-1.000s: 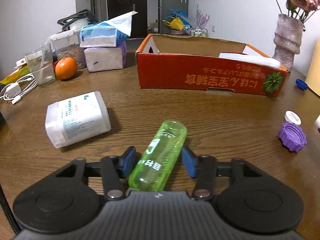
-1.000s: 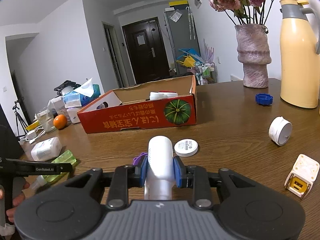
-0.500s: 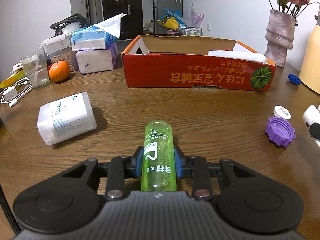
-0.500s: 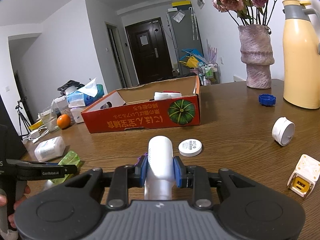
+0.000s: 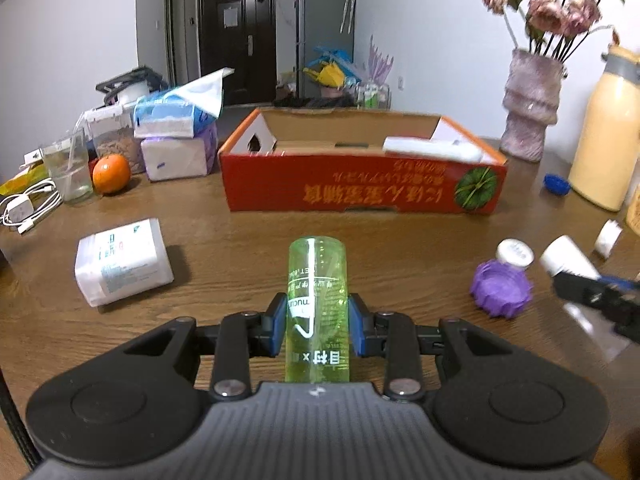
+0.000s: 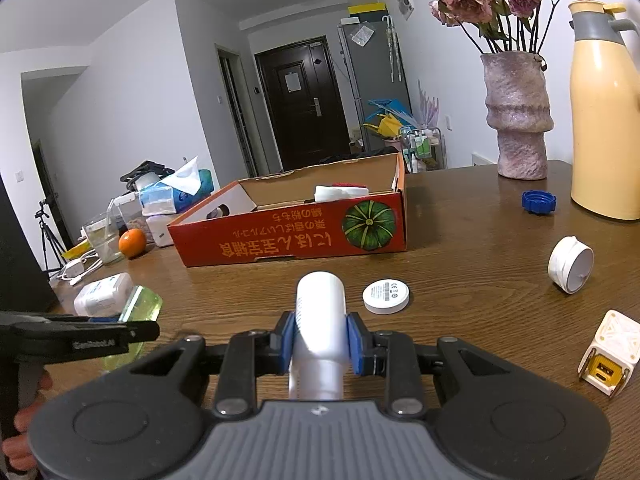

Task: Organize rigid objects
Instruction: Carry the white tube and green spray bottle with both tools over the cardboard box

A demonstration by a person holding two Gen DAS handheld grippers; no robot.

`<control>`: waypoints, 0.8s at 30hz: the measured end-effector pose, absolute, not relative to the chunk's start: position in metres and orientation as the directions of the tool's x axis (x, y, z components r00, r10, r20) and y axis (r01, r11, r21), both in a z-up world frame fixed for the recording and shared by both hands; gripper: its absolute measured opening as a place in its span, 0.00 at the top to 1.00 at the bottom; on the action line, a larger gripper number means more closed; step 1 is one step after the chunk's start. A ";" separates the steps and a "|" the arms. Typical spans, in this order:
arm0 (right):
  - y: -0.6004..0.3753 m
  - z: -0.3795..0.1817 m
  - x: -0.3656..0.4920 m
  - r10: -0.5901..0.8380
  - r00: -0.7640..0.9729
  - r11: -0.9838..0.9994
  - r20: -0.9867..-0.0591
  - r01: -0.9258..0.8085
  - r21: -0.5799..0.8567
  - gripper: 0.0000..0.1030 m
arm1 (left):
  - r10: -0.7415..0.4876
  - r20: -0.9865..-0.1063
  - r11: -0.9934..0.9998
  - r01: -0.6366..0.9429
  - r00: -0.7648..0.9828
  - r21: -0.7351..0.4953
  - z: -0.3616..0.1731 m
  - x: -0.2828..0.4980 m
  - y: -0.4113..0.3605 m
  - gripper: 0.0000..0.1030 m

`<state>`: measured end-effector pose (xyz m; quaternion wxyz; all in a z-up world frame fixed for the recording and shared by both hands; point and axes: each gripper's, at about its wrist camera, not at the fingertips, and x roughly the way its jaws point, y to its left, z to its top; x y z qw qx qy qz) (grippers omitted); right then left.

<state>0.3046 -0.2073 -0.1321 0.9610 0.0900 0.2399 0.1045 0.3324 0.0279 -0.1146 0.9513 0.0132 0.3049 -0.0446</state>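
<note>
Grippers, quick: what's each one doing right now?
Left gripper: shut on the green bottle.
Right gripper: shut on the white bottle.

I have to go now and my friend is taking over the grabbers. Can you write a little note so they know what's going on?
Left gripper: shut on the green bottle.
Right gripper: shut on the white bottle.
The red cardboard box sits ahead on the table; a white item already lies in it.
Still loose on the table: purple cap, white round disc, blue cap, white tape roll, charger plug, white packet.
Left to do: probably box both bottles, then the loose pieces.
</note>
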 end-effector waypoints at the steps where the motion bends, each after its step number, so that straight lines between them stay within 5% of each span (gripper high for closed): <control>1: -0.208 -0.132 0.304 0.245 0.863 0.962 -0.441 -0.158 0.224 0.74 | -0.082 -0.572 0.995 0.095 0.816 -0.008 -0.111 0.330 0.026 0.69; 24: -0.205 -0.105 0.297 0.279 0.885 0.953 -0.373 -0.207 0.223 0.74 | -0.126 -0.488 0.990 0.080 0.864 -0.115 -0.072 0.318 0.014 0.69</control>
